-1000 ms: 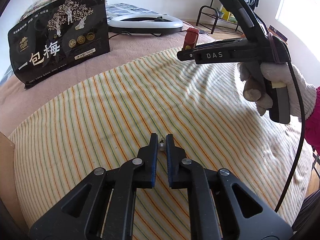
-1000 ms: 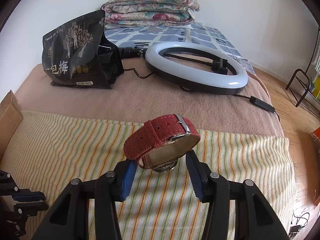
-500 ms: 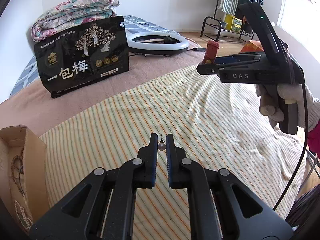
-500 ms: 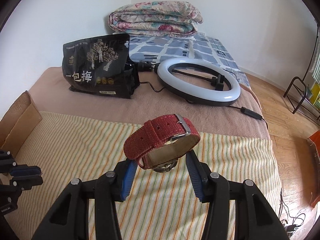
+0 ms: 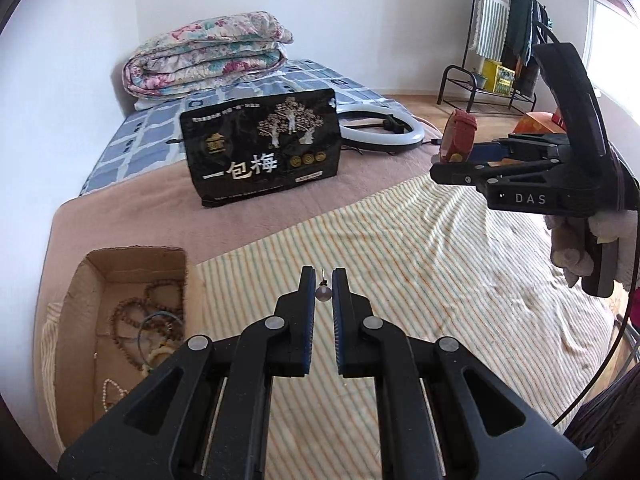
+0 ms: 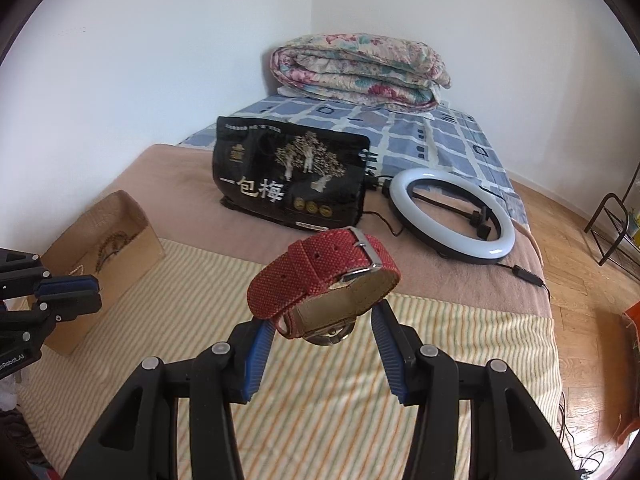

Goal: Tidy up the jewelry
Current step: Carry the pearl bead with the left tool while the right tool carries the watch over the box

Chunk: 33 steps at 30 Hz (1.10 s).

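Holding, left claw: the left gripper (image 5: 323, 284) is closed narrow on a small pearl earring (image 5: 323, 293), pinched between the fingertips with its thin post pointing up past them.
Holding, right claw: the right gripper (image 6: 323, 330) grips a red watch (image 6: 325, 280) by its metal case, the woven strap looping up and forward above the blue finger pads (image 6: 259, 350); its jaws stand moderately apart around the case.
Right claw from the left camera: the right gripper (image 5: 452, 160) hangs in the air ahead and to the right of the left claw, the red watch (image 5: 460, 138) at its tip, a gloved hand (image 5: 576, 240) on its handle.
Left claw from the right camera: the left gripper (image 6: 68, 292) sits at the far left edge, level with the right claw and well apart from it.
Cardboard box: the cardboard box (image 5: 132, 258) lies ahead and to the left of the left claw, holding a bead necklace (image 5: 132, 320) and other strings of beads; from the right claw it is far to the left (image 6: 132, 248).
Striped cloth: the striped cloth (image 5: 420, 260) spreads beneath both claws.
Black bag: the black bag (image 6: 292, 178) stands upright beyond the cloth, ahead of both claws.
Ring light: the ring light (image 6: 452, 216) lies just right of the bag, ahead and to the right of the right claw.
Folded quilt: the folded quilt (image 6: 360, 68) rests farthest ahead against the wall.
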Each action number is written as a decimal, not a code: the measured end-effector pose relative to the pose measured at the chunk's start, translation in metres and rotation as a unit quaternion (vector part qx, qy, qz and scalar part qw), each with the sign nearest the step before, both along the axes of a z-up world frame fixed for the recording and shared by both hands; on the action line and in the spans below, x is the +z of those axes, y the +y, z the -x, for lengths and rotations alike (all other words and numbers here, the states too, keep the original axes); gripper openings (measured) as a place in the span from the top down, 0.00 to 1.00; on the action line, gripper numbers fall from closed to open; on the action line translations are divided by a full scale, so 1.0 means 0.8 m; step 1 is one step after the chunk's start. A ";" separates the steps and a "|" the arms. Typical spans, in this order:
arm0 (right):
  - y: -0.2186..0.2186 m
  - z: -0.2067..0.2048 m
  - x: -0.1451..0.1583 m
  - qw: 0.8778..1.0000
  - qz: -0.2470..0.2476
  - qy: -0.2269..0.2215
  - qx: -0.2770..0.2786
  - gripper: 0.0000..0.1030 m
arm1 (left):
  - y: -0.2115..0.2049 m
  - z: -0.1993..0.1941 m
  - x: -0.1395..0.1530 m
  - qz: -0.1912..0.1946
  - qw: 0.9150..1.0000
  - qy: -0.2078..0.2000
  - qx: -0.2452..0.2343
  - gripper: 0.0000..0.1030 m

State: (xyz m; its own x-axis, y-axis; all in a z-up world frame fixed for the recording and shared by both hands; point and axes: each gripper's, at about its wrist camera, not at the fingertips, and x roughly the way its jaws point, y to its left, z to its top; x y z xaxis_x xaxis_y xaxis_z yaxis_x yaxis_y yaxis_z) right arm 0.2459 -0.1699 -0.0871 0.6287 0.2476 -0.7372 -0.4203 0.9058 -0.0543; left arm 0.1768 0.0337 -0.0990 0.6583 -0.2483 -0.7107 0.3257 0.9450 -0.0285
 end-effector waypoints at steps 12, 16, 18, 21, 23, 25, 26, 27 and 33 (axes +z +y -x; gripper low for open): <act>0.125 0.031 0.012 0.998 -0.014 0.009 0.060 0.51 | 0.107 0.041 0.018 -0.007 0.997 -0.016 0.079 0.94; 0.165 0.035 0.010 0.997 -0.017 0.013 0.079 0.51 | 0.145 0.051 0.011 -0.003 0.994 -0.008 0.113 0.94; 0.186 0.037 0.008 0.996 -0.018 0.015 0.087 0.51 | 0.163 0.055 0.007 0.000 0.992 -0.004 0.130 0.94; 0.214 0.037 0.004 0.995 -0.018 0.019 0.095 0.51 | 0.186 0.059 -0.001 0.007 0.988 0.005 0.153 0.94; 0.231 0.035 0.000 0.994 -0.017 0.022 0.101 0.51 | 0.198 0.061 -0.004 0.009 0.986 0.009 0.164 0.94; 0.247 0.033 -0.004 0.994 -0.017 0.024 0.107 0.51 | 0.208 0.063 -0.005 0.009 0.985 0.008 0.173 0.94; 0.253 0.031 -0.005 0.994 -0.019 0.026 0.108 0.51 | 0.212 0.064 -0.004 0.009 0.984 0.007 0.177 0.94; 0.259 0.029 -0.007 0.993 -0.021 0.029 0.109 0.51 | 0.215 0.065 -0.004 0.011 0.984 0.006 0.179 0.94; 0.297 0.024 -0.012 0.992 -0.022 0.035 0.122 0.51 | 0.231 0.068 -0.004 0.012 0.982 0.005 0.191 0.94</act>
